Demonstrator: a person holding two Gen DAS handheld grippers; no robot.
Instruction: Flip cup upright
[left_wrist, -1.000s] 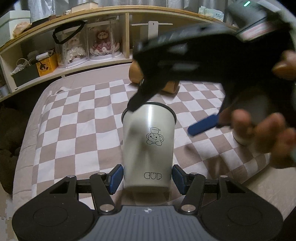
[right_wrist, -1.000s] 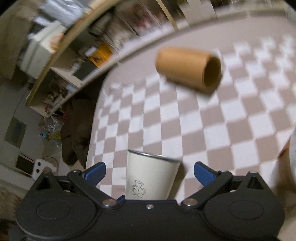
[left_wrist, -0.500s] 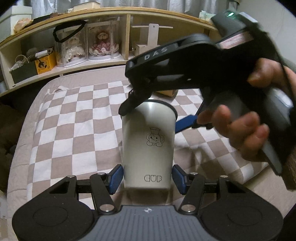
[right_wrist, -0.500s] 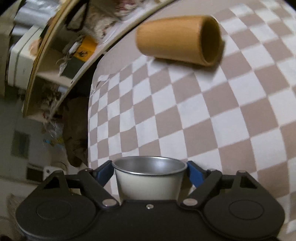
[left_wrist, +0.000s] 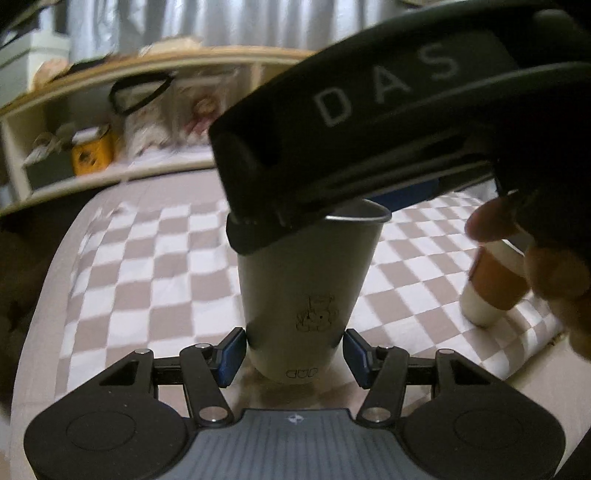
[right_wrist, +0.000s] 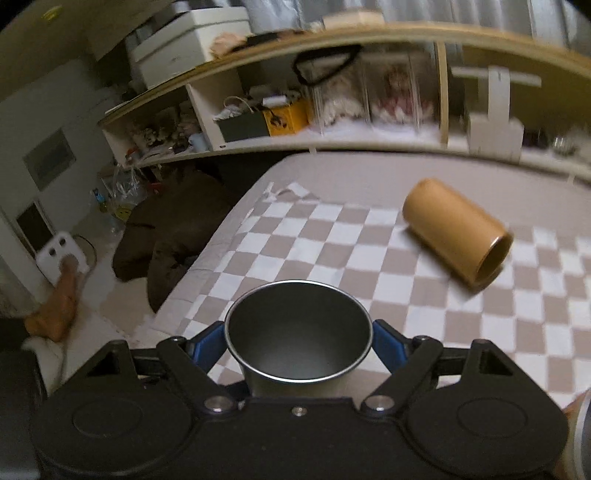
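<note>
- The metal cup (left_wrist: 308, 291) stands mouth up on the checkered bed cover (left_wrist: 147, 266), so the flip itself looks done; its printed figure and lettering read upside down in the left wrist view.
- The right hand-held gripper (right_wrist: 297, 341) has its blue pads (right_wrist: 384, 343) against both sides of the cup just below the rim, clamped on it as far as the right wrist view shows.
- The left hand-held gripper (left_wrist: 293, 350) sits at the cup's base with its pads spread apart, just beside the wall, not squeezing.
- What seems left: release the cup and back both tools away.
- Ahead of the right hand-held gripper, a tan cup (right_wrist: 458, 245) lies on its side on the bed cover, well apart.
- To the right of the left hand-held gripper stands a brown-and-white cup (left_wrist: 491, 284).
</note>
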